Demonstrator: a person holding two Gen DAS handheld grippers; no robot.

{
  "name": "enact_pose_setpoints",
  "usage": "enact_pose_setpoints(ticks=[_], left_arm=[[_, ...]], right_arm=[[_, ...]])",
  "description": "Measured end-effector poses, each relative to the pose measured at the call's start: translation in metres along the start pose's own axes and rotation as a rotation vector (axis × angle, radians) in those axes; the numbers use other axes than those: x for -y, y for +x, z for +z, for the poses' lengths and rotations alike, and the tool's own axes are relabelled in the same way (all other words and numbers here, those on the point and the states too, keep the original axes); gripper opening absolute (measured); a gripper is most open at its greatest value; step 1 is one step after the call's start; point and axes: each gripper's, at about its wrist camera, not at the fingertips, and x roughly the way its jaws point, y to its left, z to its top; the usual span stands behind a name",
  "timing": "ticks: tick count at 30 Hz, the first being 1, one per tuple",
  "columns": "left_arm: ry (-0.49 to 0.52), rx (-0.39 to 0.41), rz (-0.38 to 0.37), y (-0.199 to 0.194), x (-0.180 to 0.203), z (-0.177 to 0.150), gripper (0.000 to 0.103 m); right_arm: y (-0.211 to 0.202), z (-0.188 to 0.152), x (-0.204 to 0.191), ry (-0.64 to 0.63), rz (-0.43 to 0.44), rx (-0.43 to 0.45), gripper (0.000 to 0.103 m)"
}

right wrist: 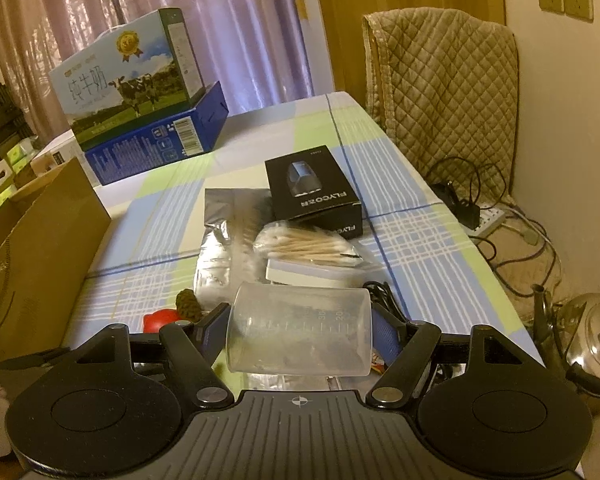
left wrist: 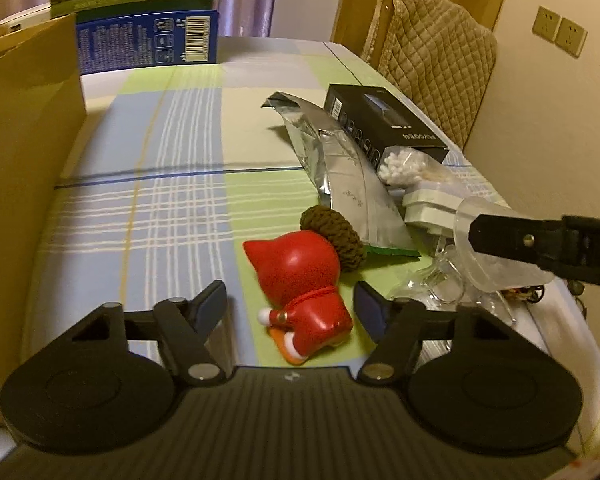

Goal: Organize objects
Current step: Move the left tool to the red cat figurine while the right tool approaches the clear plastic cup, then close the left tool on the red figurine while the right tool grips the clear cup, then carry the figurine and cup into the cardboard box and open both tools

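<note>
Clamping the clear measuring cup [right wrist: 300,328] sideways, your right hand-held gripper [right wrist: 300,330] hangs above the clutter at the counter's [left wrist: 140,200] right. Your left hand-held gripper [left wrist: 290,304] gapes around the red cat figure [left wrist: 300,284]. Squeeze harder and the smooth cup may squirt out.

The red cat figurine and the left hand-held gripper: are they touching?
Apart. The left wrist view shows the red cat figurine lying between the open fingers of the left hand-held gripper, with tablecloth visible on both sides.
</note>
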Motion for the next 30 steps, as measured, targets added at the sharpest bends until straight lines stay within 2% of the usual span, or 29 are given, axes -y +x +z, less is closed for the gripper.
enact_pose_setpoints(ticks=[2, 3, 9, 16, 24, 30], left_arm=[[0.007, -0.011, -0.004, 0.004, 0.0, 0.002, 0.05], [0.009, -0.02, -0.015, 0.006, 0.0, 0.003, 0.042], [0.011, -0.061, 0.006, -0.006, -0.003, 0.001, 0.041], [0.008, -0.062, 0.029, -0.04, -0.013, -0.01, 0.041], [0.028, -0.008, 0.02, -0.095, -0.01, -0.003, 0.041], [0.042, 0.056, 0.024, -0.146, -0.02, 0.013, 0.041]], right_arm=[[0.001, -0.001, 0.0, -0.002, 0.005, -0.003, 0.07], [0.002, -0.001, 0.0, -0.004, 0.006, -0.005, 0.07], [0.003, -0.003, -0.003, -0.013, 0.02, -0.012, 0.07], [-0.006, -0.009, -0.012, -0.04, 0.03, -0.018, 0.07], [-0.042, -0.004, -0.026, -0.051, 0.038, 0.017, 0.07], [-0.074, 0.012, -0.055, -0.087, 0.09, 0.068, 0.07]])
